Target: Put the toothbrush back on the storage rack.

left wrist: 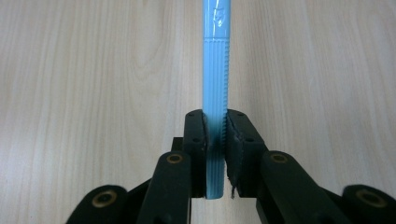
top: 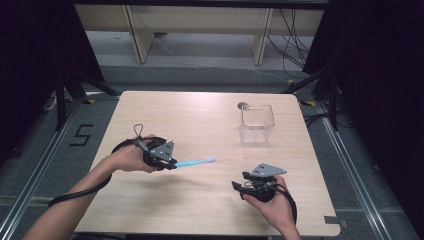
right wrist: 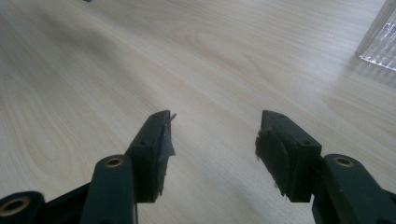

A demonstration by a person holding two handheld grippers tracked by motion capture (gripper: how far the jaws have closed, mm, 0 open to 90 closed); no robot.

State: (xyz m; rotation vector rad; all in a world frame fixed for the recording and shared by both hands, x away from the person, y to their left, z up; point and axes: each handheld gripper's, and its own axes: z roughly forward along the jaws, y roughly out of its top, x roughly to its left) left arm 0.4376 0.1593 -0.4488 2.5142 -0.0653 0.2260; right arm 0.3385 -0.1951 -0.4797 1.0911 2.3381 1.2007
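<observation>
Toothbrush (top: 196, 162) clamped by left gripper (top: 170, 162), long axis pointing right toward clear container (top: 256, 123); right gripper (top: 239, 187) open, empty.

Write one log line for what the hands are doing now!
left gripper: shut on blue toothbrush | right gripper: open, holding nothing | clear cup: upright on table

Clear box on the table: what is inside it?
The box looks empty: its clear walls show only the table through them. A small dark round thing sits just behind its back left corner, partly hidden by the rim, so I cannot identify it.
</observation>
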